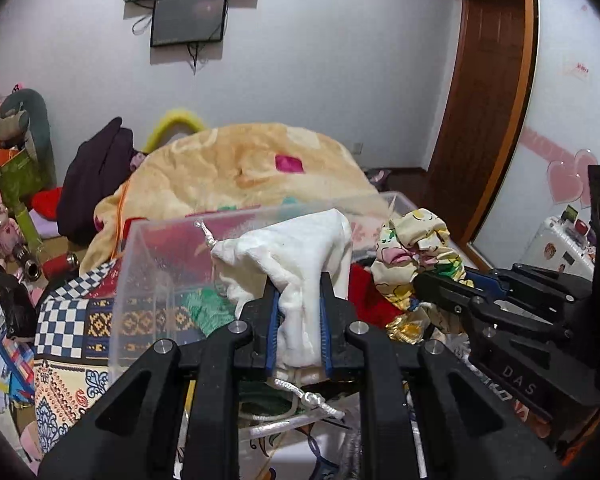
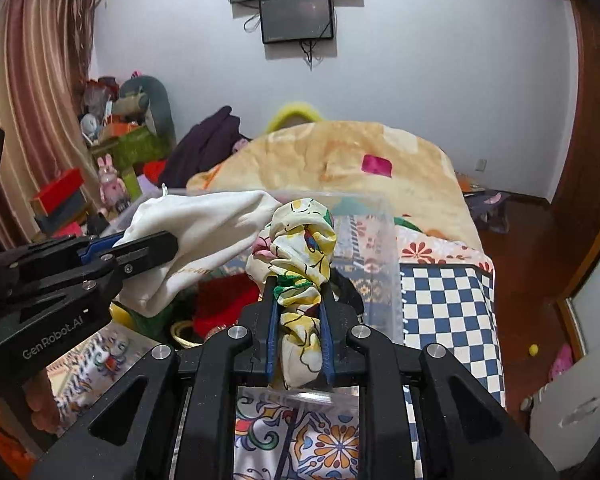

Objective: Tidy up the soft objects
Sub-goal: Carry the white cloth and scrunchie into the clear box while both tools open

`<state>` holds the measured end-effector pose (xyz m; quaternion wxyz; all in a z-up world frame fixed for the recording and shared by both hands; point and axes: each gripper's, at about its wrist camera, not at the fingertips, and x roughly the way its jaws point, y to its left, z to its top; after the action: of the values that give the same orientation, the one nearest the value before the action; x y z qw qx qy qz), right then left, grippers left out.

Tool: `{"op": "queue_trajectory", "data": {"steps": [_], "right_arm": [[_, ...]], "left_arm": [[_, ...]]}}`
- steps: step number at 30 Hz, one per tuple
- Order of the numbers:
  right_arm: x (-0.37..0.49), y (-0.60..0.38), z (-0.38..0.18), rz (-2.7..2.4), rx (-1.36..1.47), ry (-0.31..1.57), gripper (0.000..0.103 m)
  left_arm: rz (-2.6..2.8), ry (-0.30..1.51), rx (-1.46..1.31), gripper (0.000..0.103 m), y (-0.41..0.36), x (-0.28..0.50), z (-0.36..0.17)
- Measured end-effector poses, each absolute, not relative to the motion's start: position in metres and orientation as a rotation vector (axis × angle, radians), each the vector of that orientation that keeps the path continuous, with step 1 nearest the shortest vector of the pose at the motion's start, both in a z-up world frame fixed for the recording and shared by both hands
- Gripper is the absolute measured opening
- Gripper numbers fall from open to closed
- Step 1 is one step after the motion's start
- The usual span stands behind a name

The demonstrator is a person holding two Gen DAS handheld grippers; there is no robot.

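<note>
My left gripper (image 1: pixel 299 284) is shut on a white drawstring cloth pouch (image 1: pixel 296 256) and holds it above a clear plastic bin (image 1: pixel 140 264). It also shows in the right wrist view (image 2: pixel 204 224), at the left. My right gripper (image 2: pixel 299 284) is shut on a yellow floral scrunchie (image 2: pixel 300 240), also over the bin (image 2: pixel 380 248). In the left wrist view the scrunchie (image 1: pixel 416 248) sits at the right in the right gripper (image 1: pixel 424 280). Red and green soft items (image 2: pixel 224 292) lie inside the bin.
The bin stands on a bed with a patterned checkered cover (image 2: pixel 444 304). A large yellow blanket (image 2: pixel 340 168) is heaped behind it. A dark garment (image 1: pixel 96 176) and cluttered toys and boxes (image 1: pixel 8 184) are at the left. A wooden door frame (image 1: pixel 484 120) stands at the right.
</note>
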<state>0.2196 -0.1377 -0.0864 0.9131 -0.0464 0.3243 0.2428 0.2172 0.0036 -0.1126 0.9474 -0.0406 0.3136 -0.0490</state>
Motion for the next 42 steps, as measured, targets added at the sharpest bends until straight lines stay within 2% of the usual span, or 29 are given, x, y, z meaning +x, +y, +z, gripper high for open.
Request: {"op": "queue_trajectory", "data": {"steps": [1,4,6,7,10,11,17,19,20,29,42], "right_arm": [[0.221,-0.137,-0.088,0.5,-0.101,0.673,0.017],[0.221,-0.139,-0.089,0.497,-0.111,0.682,0.028],[0.219,-0.14,-0.088,0.486,-0.117,0.675,0.041],[0.218,-0.142,-0.088,0.484,-0.118,0.671,0.044],[0.214,-0.144,-0.084,0.483,-0.12,0.662,0.057],[0.213,-0.145,-0.082,0.486,-0.123,0.664,0.065],[0.203,-0.148,-0.064,0.486,-0.143,0.61,0.069],[0.198,-0.151,-0.055,0.488,-0.139,0.583,0.077],[0.195,-0.152,-0.052,0.489,-0.134,0.569,0.082],[0.167,-0.154,-0.045,0.551,-0.127,0.53,0.09],[0.156,-0.124,-0.107,0.645,-0.137,0.723,0.09]], "left_arm": [[-0.102,0.654,-0.087,0.016,0.004,0.219,-0.116],[-0.112,0.676,-0.101,0.017,0.004,0.219,-0.121],[-0.11,0.68,-0.093,0.02,0.003,0.217,-0.122],[-0.11,0.681,-0.09,0.021,0.002,0.216,-0.122],[-0.113,0.68,-0.092,0.032,0.002,0.211,-0.12],[-0.111,0.674,-0.098,0.036,0.003,0.208,-0.118],[-0.119,0.61,-0.116,0.047,0.008,0.185,-0.096],[-0.117,0.585,-0.116,0.055,0.01,0.179,-0.088],[-0.112,0.569,-0.115,0.063,0.011,0.174,-0.083],[-0.091,0.535,-0.108,0.083,0.027,0.138,-0.072],[-0.022,0.731,-0.033,0.083,0.046,0.1,-0.14]]}}
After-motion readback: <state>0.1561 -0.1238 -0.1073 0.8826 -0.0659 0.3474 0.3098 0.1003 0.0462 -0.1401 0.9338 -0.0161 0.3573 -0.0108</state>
